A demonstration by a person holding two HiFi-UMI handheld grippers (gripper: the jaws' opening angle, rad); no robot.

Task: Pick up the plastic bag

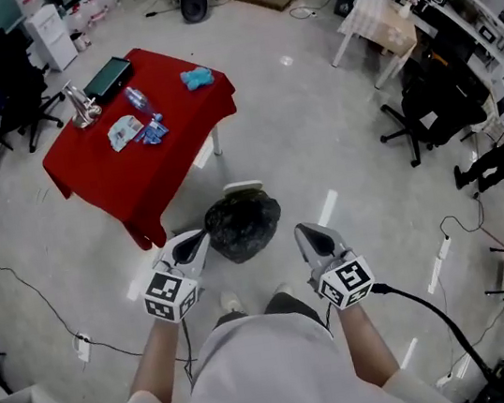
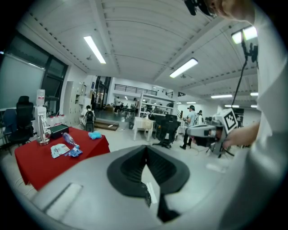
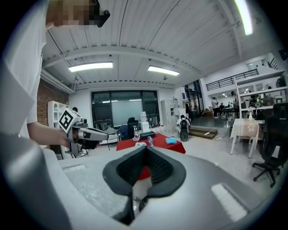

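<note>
The black plastic bag (image 1: pixel 244 226) lies bunched on the grey floor just in front of the person's feet, beside a white disc-shaped thing (image 1: pixel 243 188). My left gripper (image 1: pixel 202 236) hovers at the bag's near left side, shut and empty. The right gripper (image 1: pixel 302 230) hangs a little to the bag's right, also shut with nothing held. In the left gripper view the jaws (image 2: pixel 145 155) meet and point level across the room; the right gripper view shows its jaws (image 3: pixel 145 153) closed likewise. Neither gripper view shows the bag.
A low table with a red cloth (image 1: pixel 106 176) stands beyond the bag to the left, carrying a bottle (image 1: pixel 137 100), a blue item (image 1: pixel 197 78), packets and a black box (image 1: pixel 108 77). Office chairs (image 1: pixel 435 100), shelves and floor cables (image 1: pixel 29 288) ring the space.
</note>
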